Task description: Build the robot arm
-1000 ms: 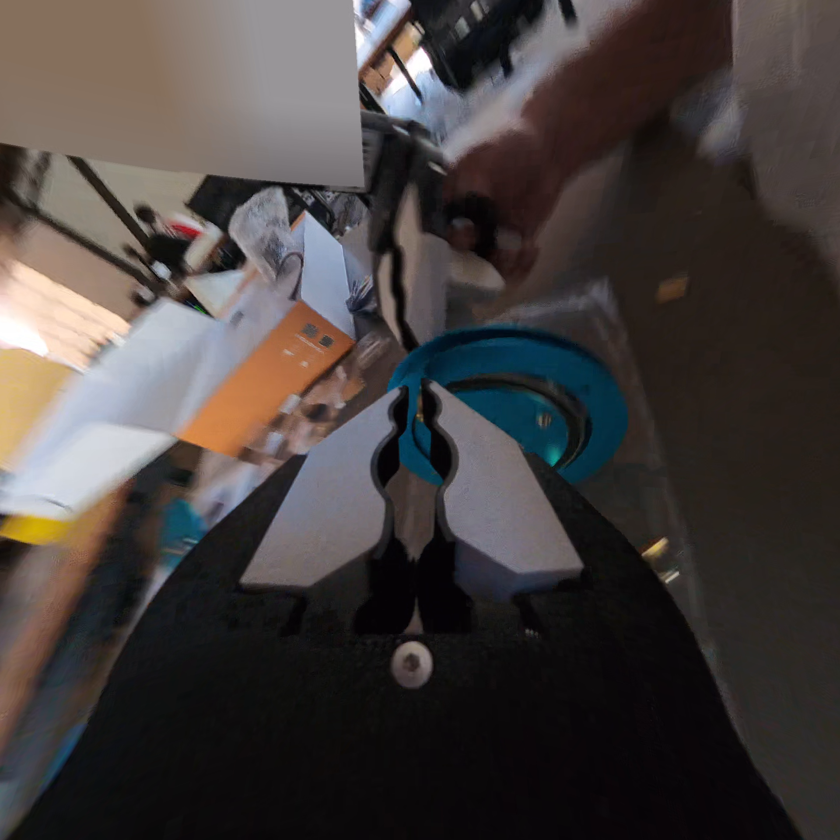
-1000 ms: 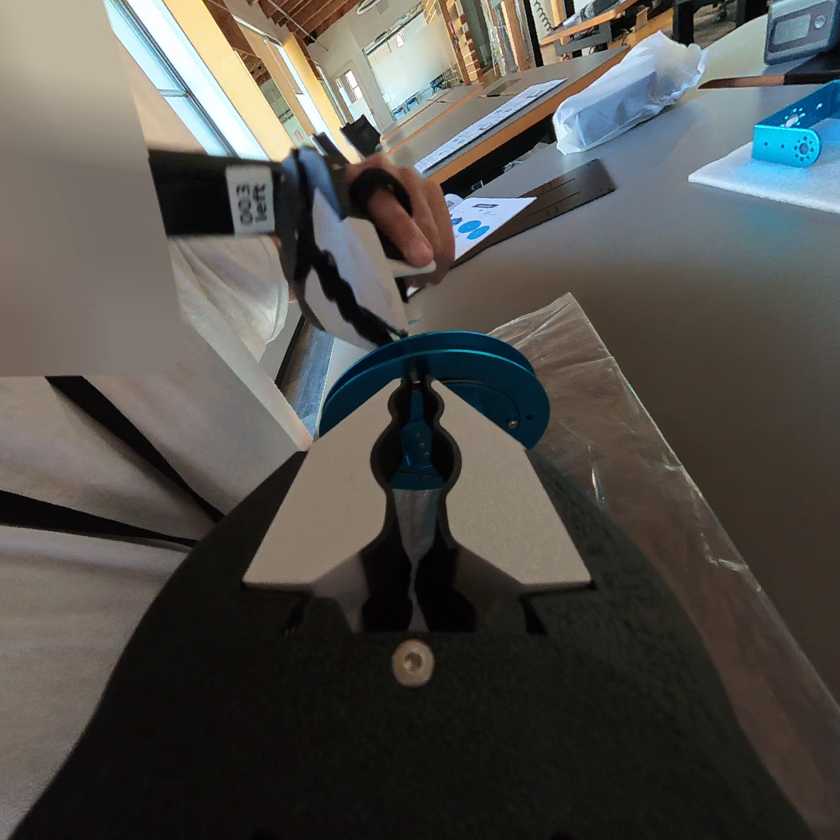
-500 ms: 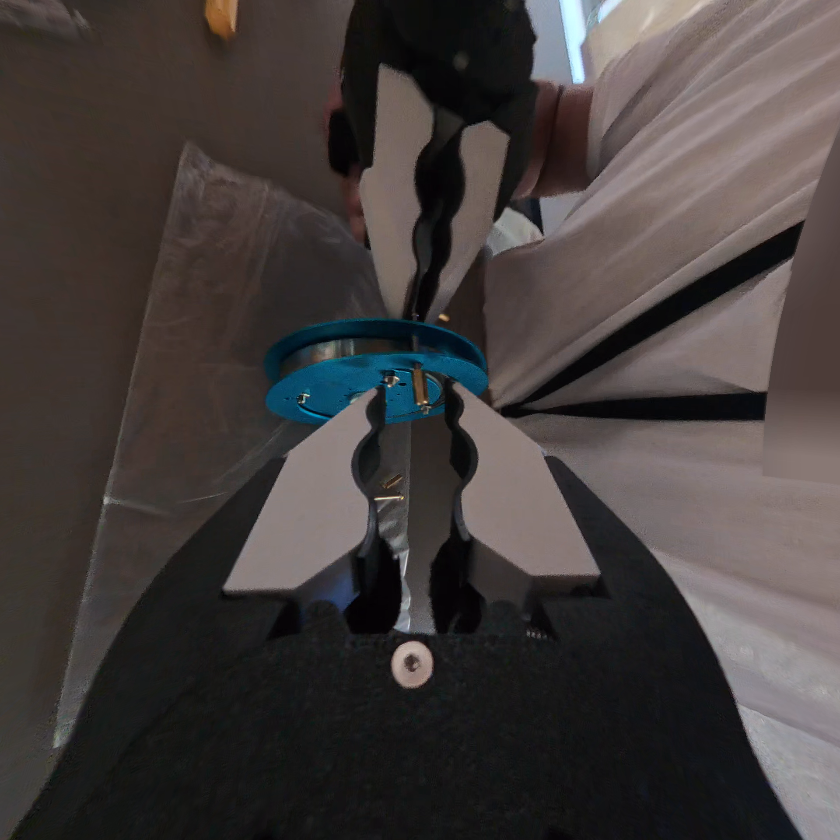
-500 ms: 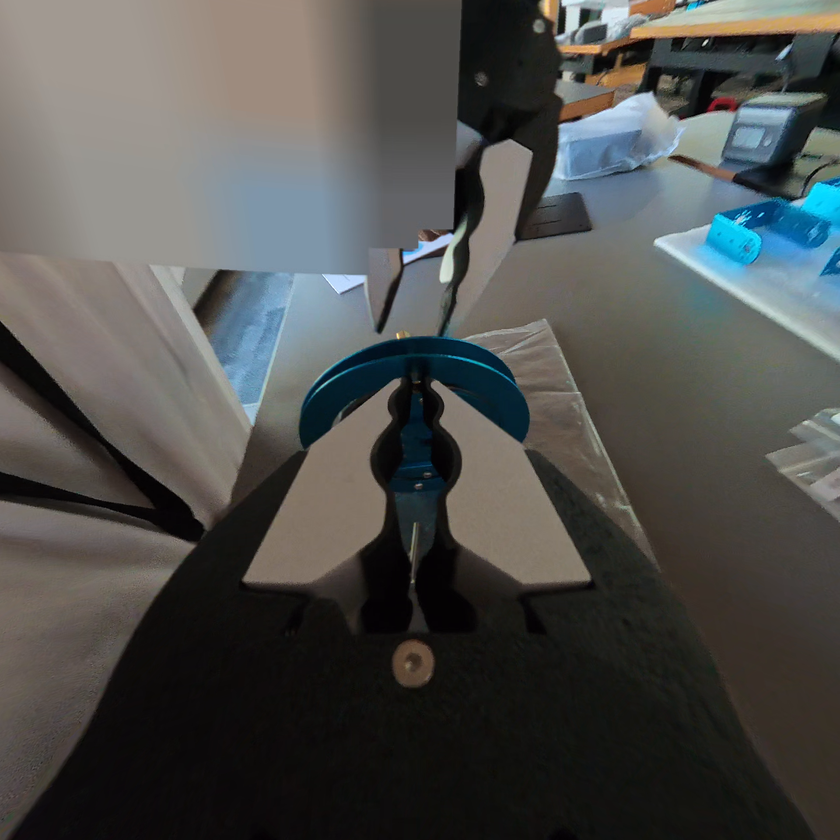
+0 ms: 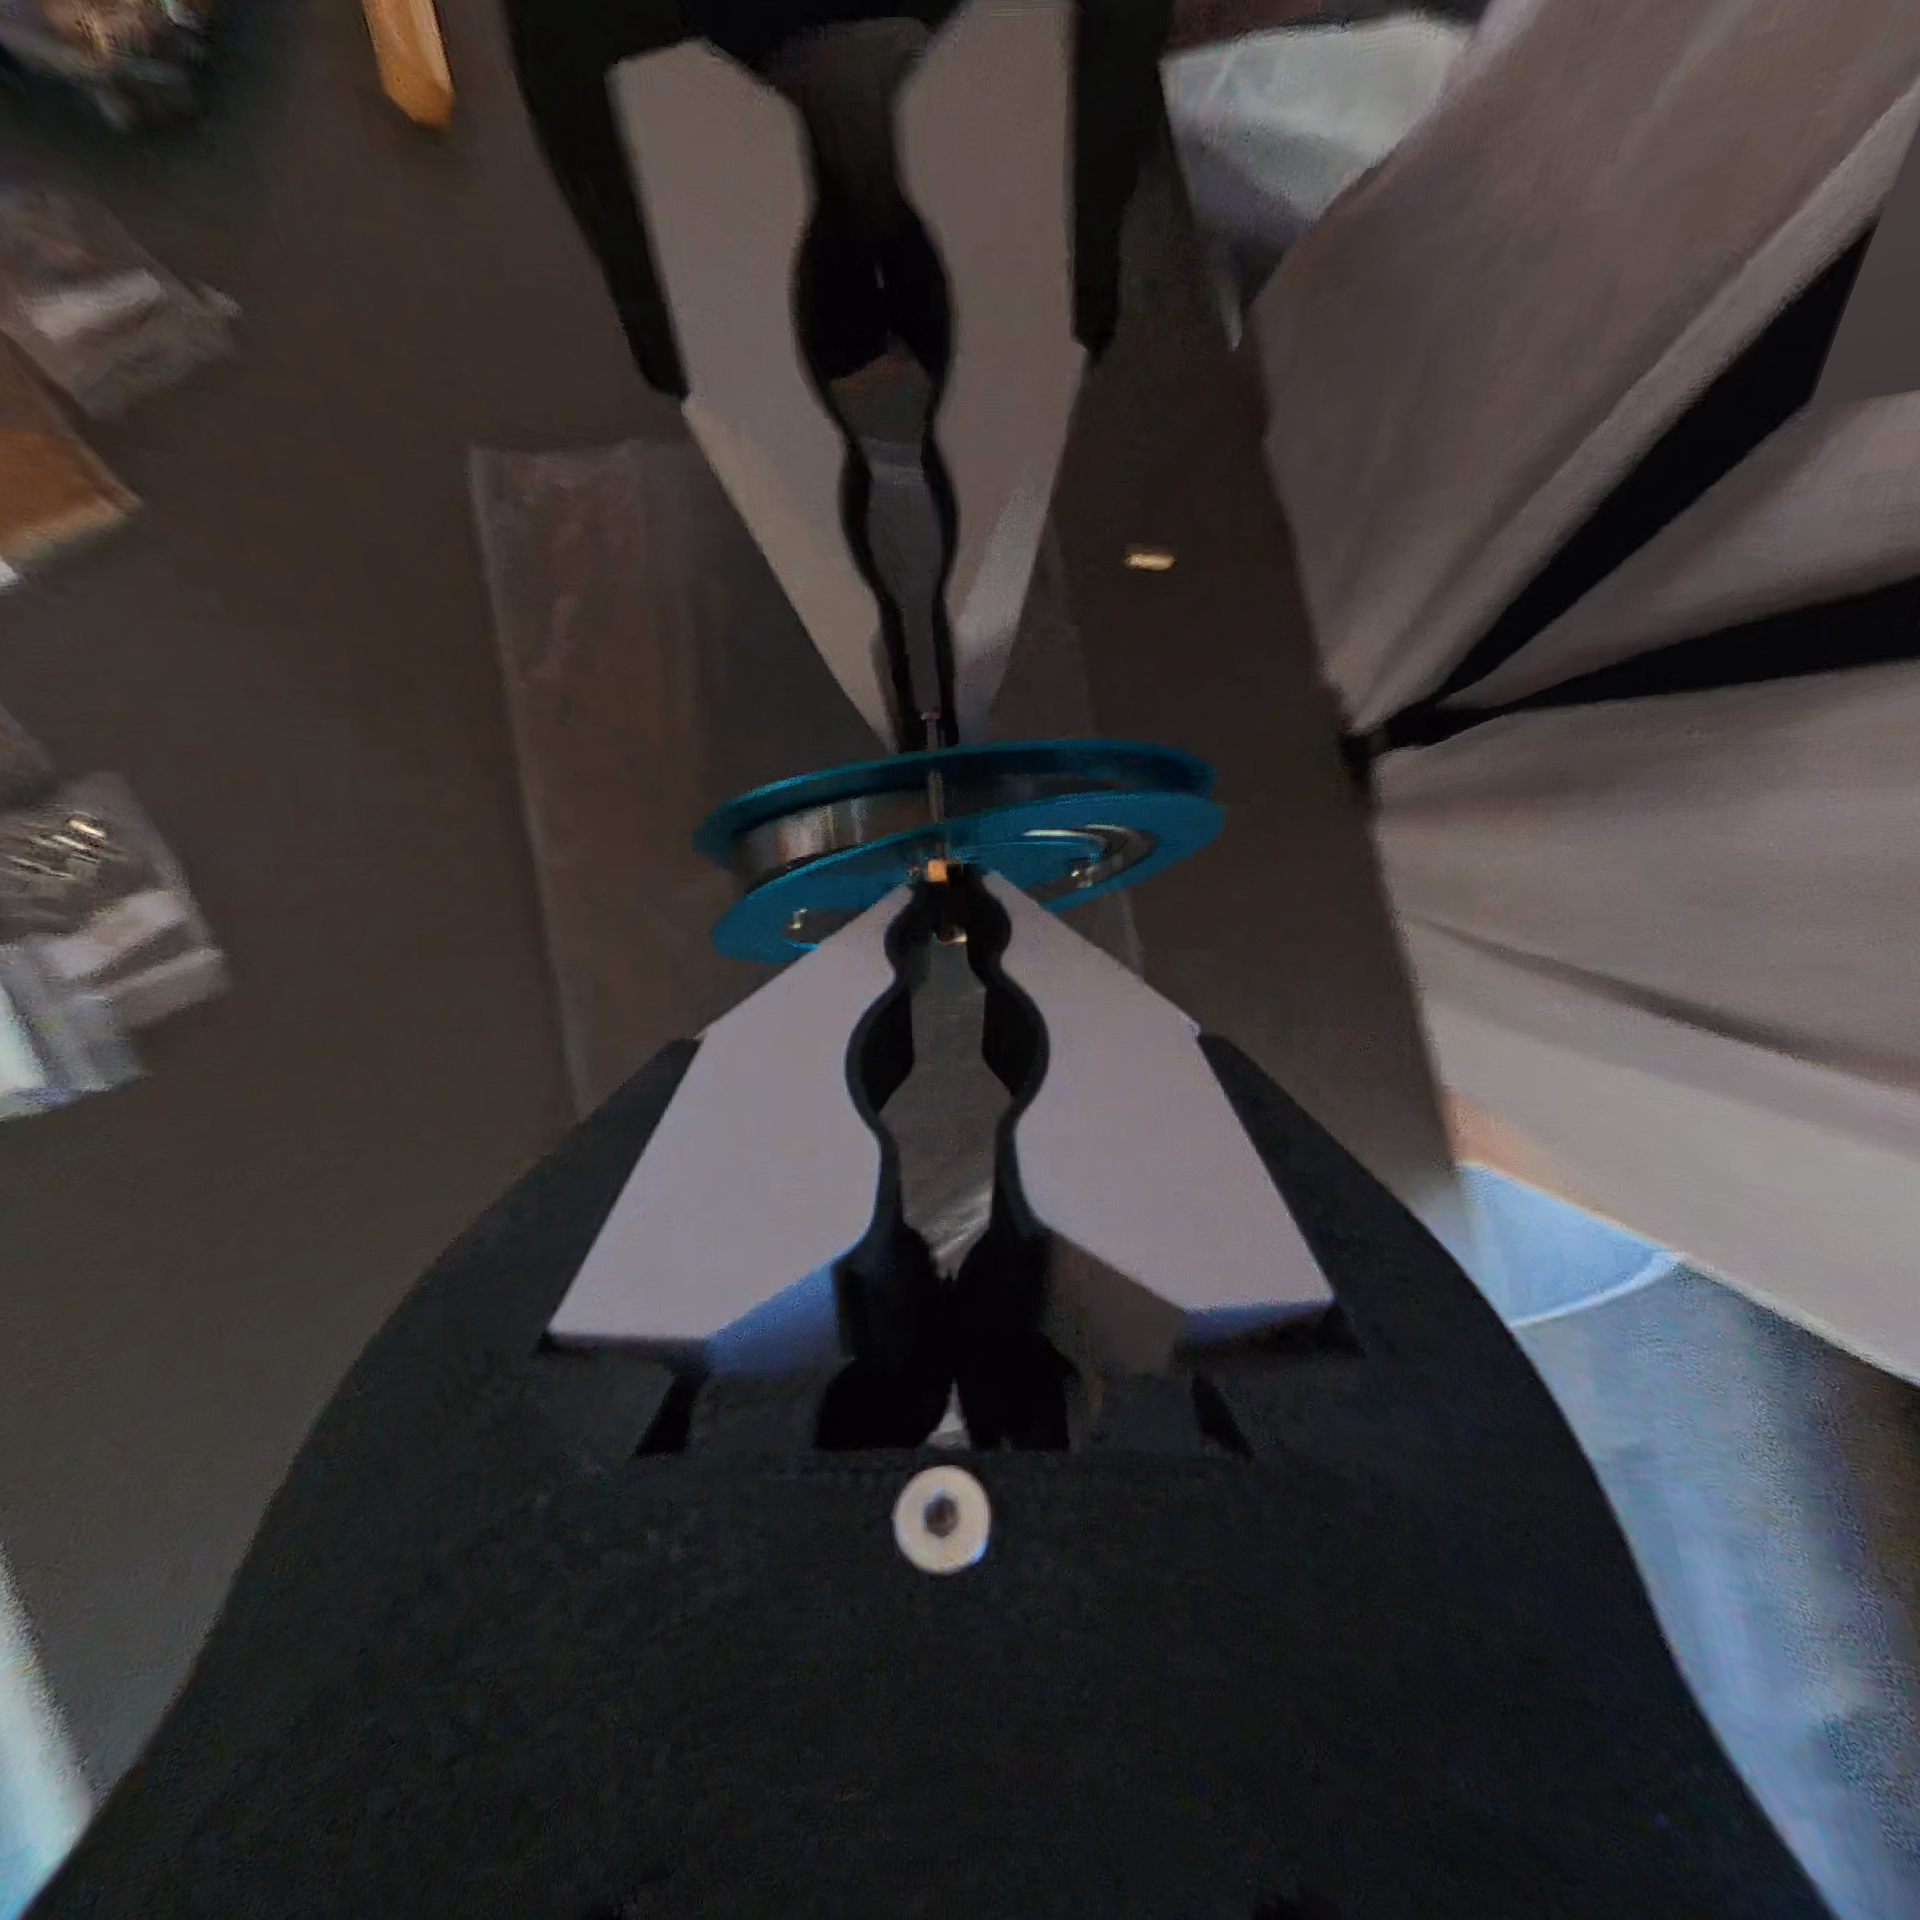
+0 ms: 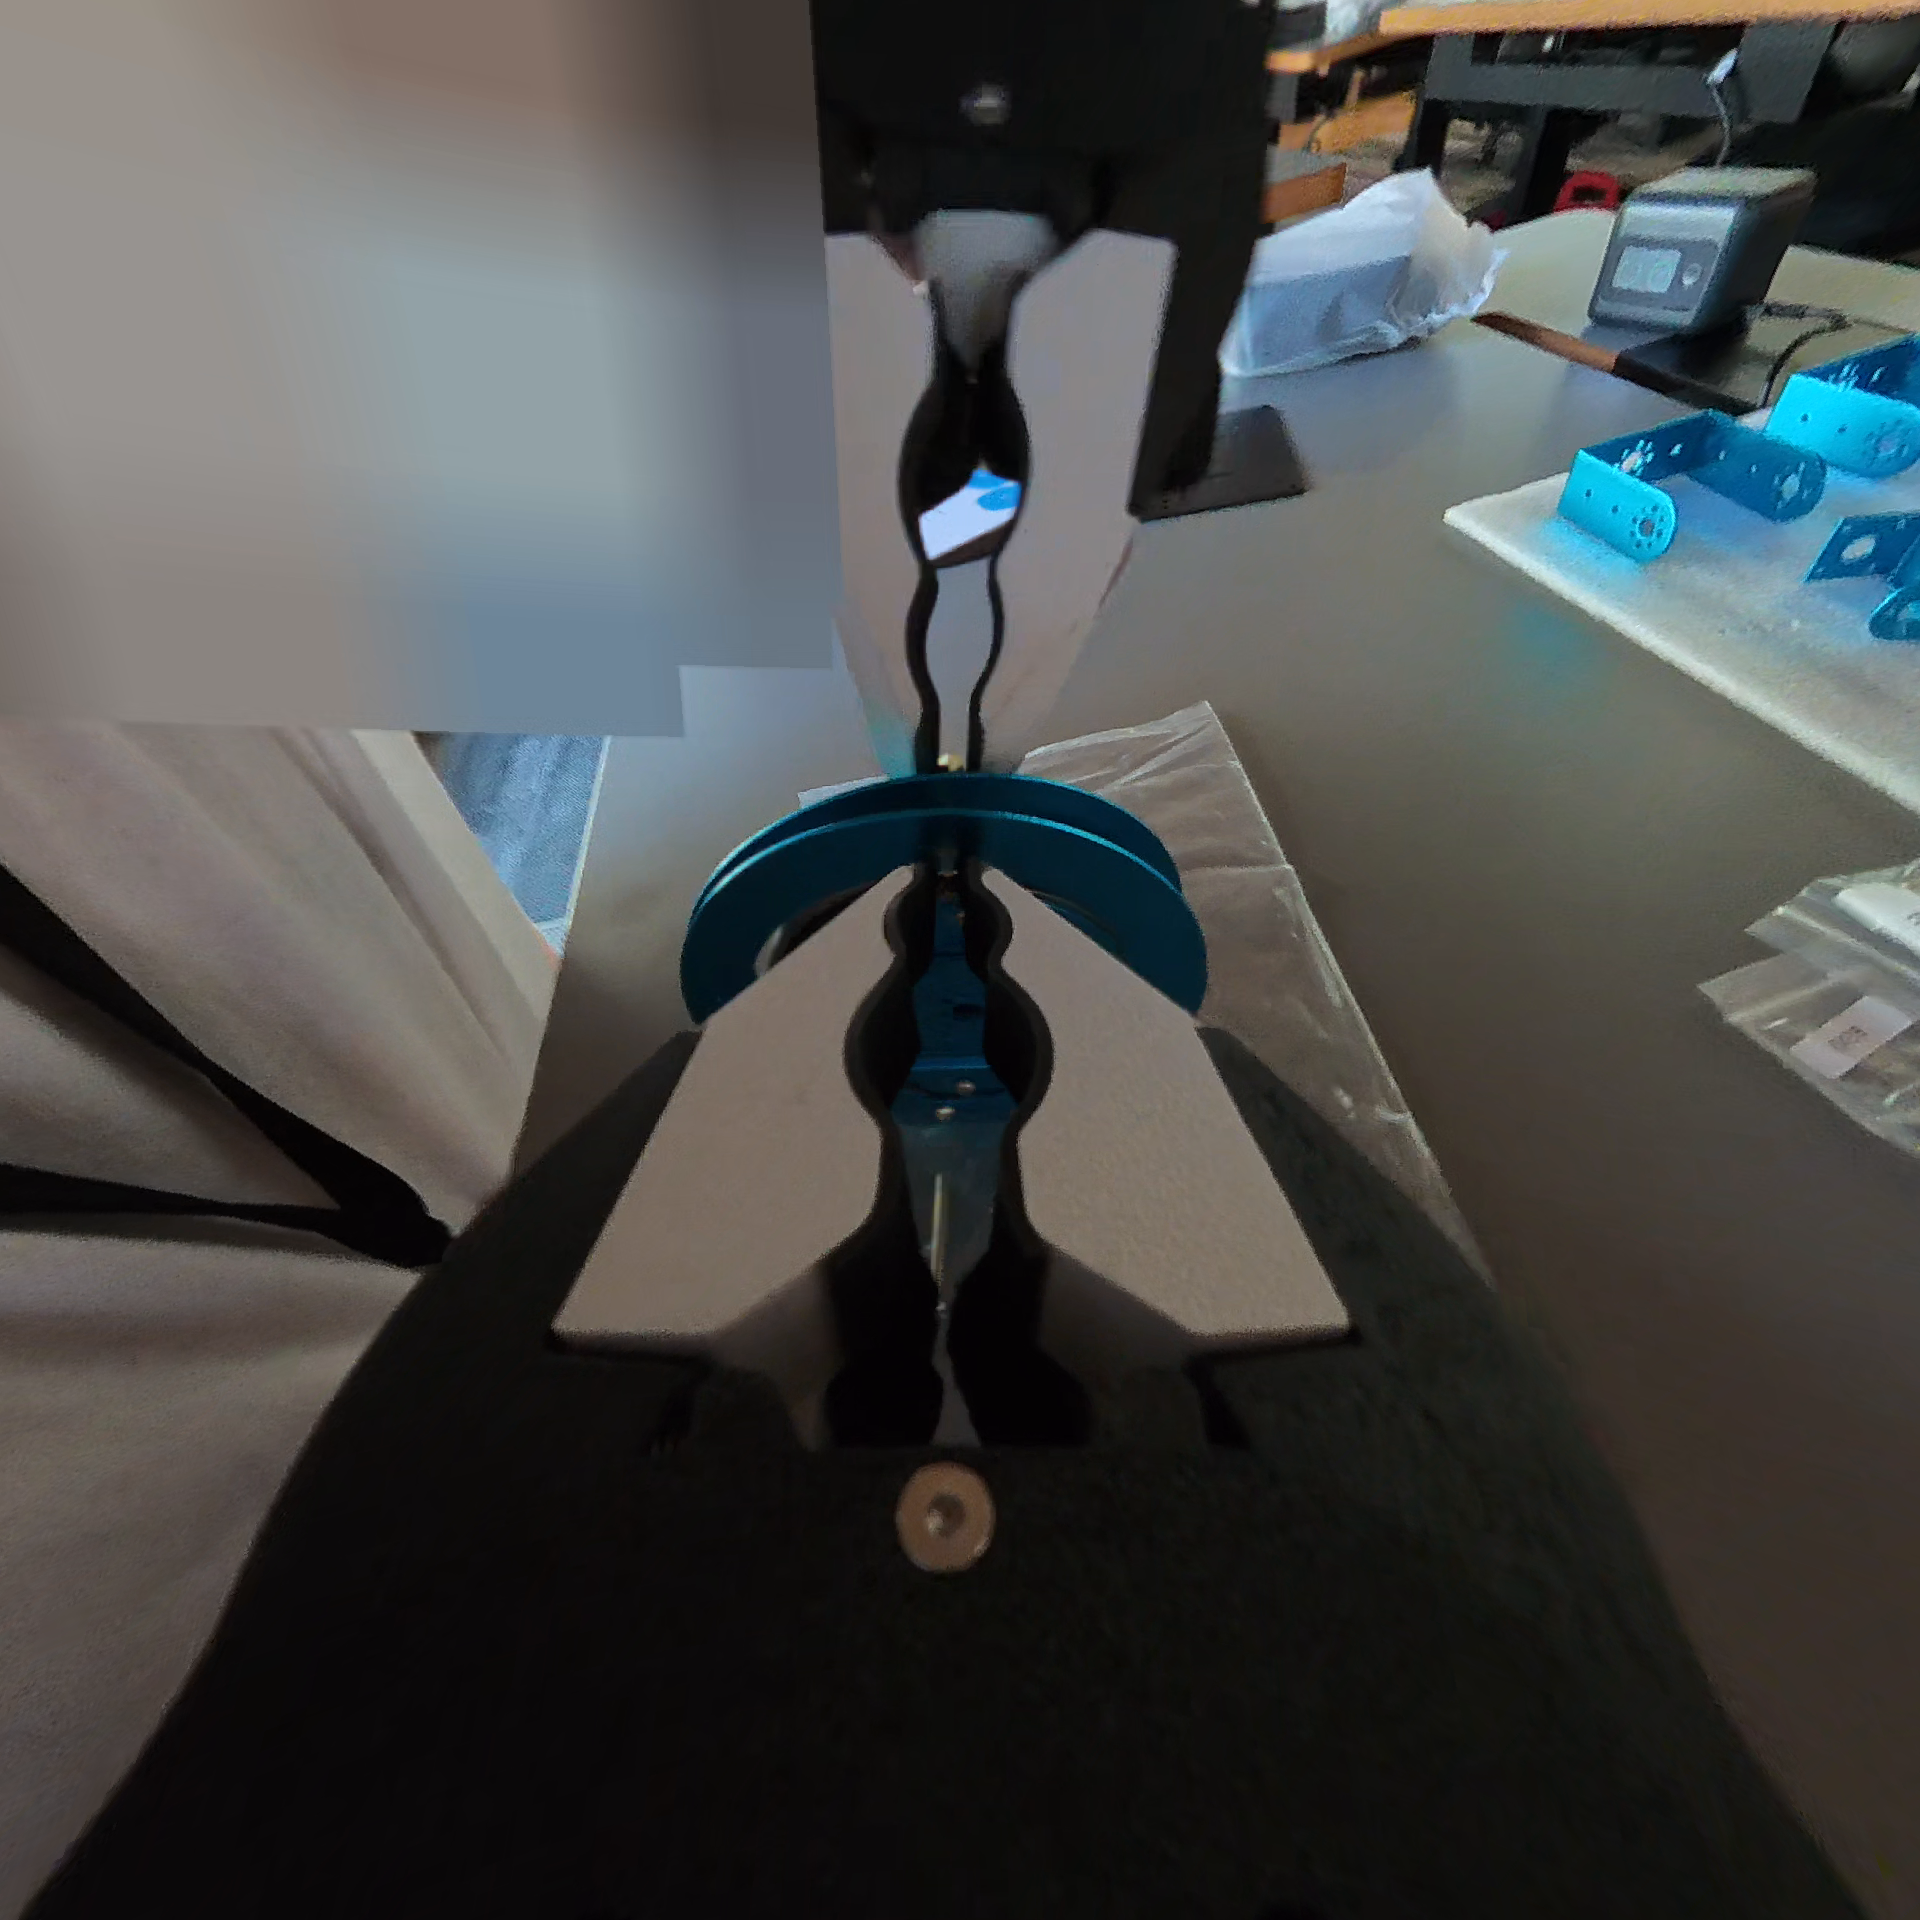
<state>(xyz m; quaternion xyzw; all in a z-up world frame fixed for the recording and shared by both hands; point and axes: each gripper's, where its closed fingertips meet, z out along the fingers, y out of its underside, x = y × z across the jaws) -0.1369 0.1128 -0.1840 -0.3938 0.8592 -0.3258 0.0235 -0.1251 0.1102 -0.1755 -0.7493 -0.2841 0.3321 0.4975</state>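
Biggest thing first: a grey table (image 6: pixel 1507 883) with a crinkly clear plastic bag (image 6: pixel 1278 862) lying flat on it near the edge, and the person's pale shirt (image 6: pixel 208 1039) on the other side. Further back there's a white sheet with blue metal brackets (image 6: pixel 1704 478) and a small grey box with a display (image 6: pixel 1694 249).

Held up over the bag, clear of the table, is a blue double-disc wheel (image 6: pixel 831 873): two flat anodised rings stacked with a gap, and a silvery ring (image 5: pixel 810 831) in between.

The right gripper (image 6: pixel 943 883) has its fingers clamped on the wheel's rim, edge-on. The left gripper (image 5: pixel 940 904) comes in from the opposite side, its fingers nearly together and, as far as I can tell, pinching a tiny brass post (image 5: pixel 940 873) that's touching the wheel's face.
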